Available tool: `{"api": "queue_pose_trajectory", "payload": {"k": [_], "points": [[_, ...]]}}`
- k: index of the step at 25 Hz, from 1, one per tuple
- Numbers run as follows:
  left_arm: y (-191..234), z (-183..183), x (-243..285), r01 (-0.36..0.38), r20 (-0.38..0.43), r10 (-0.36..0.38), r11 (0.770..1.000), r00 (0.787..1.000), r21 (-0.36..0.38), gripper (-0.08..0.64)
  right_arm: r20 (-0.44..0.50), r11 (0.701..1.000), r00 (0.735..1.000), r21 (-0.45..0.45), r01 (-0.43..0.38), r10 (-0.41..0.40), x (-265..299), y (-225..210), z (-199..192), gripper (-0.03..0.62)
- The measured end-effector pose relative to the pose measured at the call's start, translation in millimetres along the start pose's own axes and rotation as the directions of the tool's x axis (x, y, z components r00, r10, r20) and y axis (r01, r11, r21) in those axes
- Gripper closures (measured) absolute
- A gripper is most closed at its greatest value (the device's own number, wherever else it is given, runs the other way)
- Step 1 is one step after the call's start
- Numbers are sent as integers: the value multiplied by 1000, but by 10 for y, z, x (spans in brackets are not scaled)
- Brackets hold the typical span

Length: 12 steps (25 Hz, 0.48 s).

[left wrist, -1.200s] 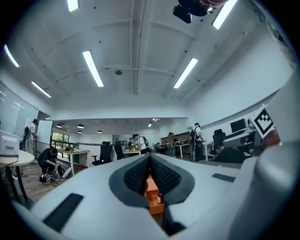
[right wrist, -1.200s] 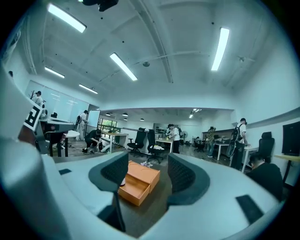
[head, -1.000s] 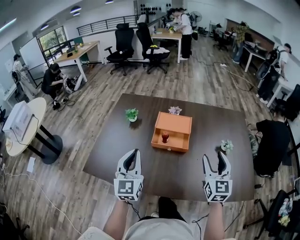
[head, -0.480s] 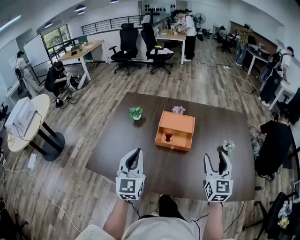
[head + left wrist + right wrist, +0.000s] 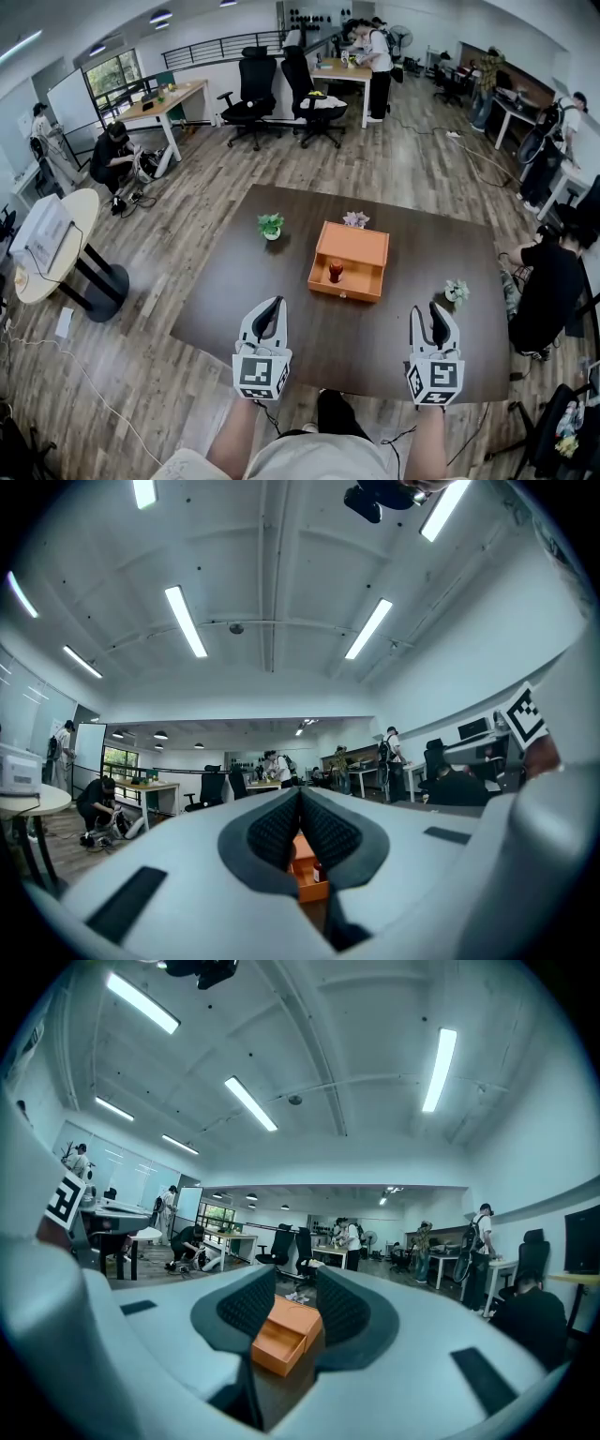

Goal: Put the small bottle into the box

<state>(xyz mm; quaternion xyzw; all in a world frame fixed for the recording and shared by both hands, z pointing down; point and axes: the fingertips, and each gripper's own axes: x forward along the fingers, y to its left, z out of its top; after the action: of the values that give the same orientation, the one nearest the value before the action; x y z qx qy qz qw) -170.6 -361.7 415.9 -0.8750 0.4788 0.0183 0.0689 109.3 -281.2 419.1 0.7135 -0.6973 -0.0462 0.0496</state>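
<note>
An orange box (image 5: 352, 246) sits in the middle of the dark table (image 5: 234, 309). The part of the box nearest the person is open. The small bottle (image 5: 335, 271) stands up inside that open part, on its left side. It is red with a dark top. The back part of the box is covered, so you cannot see inside it.

The left gripper (image 5: 271, 307) is held over the near edge of the table. Its claw is pressed together and holds nothing. The right gripper (image 5: 432, 311) is held over the near edge too, close to the near right corner. Its claw is closing, and nothing is between its jaws. Both grippers are well apart from the box.

A little green plant (image 5: 271, 225) stands to the left of the box.
</note>
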Motion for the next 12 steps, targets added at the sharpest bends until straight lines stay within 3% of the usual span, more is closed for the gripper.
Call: {"api": "queue_pose_trajectory", "payload": {"k": [7,12], "points": [[-21,-37,33,0,-9,0,1000,1000,-1,558,22,1000,1000,9,22,-22,9,-55,36,590],[-23,-45,43,-2,-11,2,1000,1000,1,558,38,999,999,14,29,-29,4,-90,74,592]]}}
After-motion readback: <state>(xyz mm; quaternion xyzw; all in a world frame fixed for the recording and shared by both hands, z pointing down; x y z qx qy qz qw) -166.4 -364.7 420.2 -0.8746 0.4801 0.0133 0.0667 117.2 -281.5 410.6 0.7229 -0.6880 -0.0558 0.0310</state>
